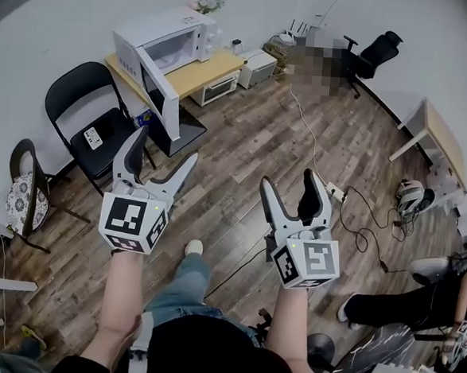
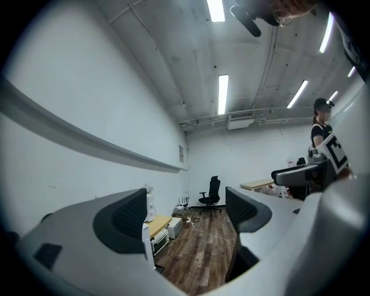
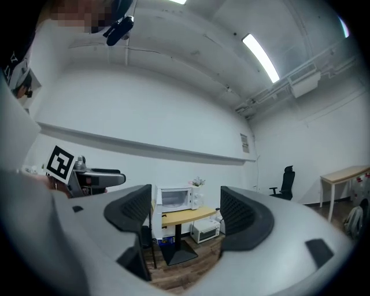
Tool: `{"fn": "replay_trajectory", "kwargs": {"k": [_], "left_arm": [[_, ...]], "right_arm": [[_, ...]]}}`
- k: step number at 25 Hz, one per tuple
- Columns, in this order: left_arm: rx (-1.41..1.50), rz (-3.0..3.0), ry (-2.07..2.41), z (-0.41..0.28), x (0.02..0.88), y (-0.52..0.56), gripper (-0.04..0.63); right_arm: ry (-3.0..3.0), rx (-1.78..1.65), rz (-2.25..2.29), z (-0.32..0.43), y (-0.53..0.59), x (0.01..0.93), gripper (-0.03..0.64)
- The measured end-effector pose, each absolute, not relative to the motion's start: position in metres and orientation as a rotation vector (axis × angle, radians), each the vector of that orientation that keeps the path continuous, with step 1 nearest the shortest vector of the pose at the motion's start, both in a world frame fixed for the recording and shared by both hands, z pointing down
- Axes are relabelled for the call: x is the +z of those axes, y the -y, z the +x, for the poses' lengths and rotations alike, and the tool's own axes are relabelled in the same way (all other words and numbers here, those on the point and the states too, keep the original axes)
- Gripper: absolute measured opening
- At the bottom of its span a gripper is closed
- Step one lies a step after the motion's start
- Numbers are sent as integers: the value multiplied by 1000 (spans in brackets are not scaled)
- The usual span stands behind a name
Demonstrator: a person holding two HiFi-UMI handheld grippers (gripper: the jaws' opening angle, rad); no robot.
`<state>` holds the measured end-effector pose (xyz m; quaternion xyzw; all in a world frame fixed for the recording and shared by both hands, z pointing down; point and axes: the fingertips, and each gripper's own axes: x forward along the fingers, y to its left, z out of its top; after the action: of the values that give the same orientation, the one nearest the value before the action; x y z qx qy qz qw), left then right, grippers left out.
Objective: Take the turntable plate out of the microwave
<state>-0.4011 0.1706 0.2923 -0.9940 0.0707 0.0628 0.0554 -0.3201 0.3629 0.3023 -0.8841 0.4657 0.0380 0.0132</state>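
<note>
The white microwave (image 1: 168, 38) stands on a wooden table (image 1: 202, 69) at the far left, its door (image 1: 161, 97) swung open toward me. The turntable plate is not visible in any view. My left gripper (image 1: 166, 147) is held out in mid-air, well short of the microwave, open with nothing between its fingers. Beside it on the right, my right gripper (image 1: 290, 180) is also open and empty. In the right gripper view the microwave (image 3: 176, 198) shows between the open jaws of the right gripper (image 3: 186, 213), far off. The left gripper (image 2: 188, 214) looks down the room along the wooden floor.
A black folding chair (image 1: 90, 124) stands left of the table, and a cushioned chair (image 1: 21, 195) nearer me. A small white oven (image 1: 216, 86) sits under the table. Cables and a power strip (image 1: 337, 193) lie on the floor. A person's legs (image 1: 401, 305) are at the right.
</note>
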Motion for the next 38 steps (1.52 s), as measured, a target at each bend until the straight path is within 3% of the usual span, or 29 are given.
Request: {"fn": "replay_trajectory", "kwargs": {"k": [15,26,38], "left_arm": [[189,-2987,-245,-223,264,-55,416],[112,-2986,-264,-178,281,-18,416],[108,-2929,-599,-107,274,18,413]], "right_arm": [[-1404,122,-2804,-132,-253,279,365],[-1474,109,-2782,-76,-198,288,365],[-1785,142,-2553,36,-126,281,365]]}}
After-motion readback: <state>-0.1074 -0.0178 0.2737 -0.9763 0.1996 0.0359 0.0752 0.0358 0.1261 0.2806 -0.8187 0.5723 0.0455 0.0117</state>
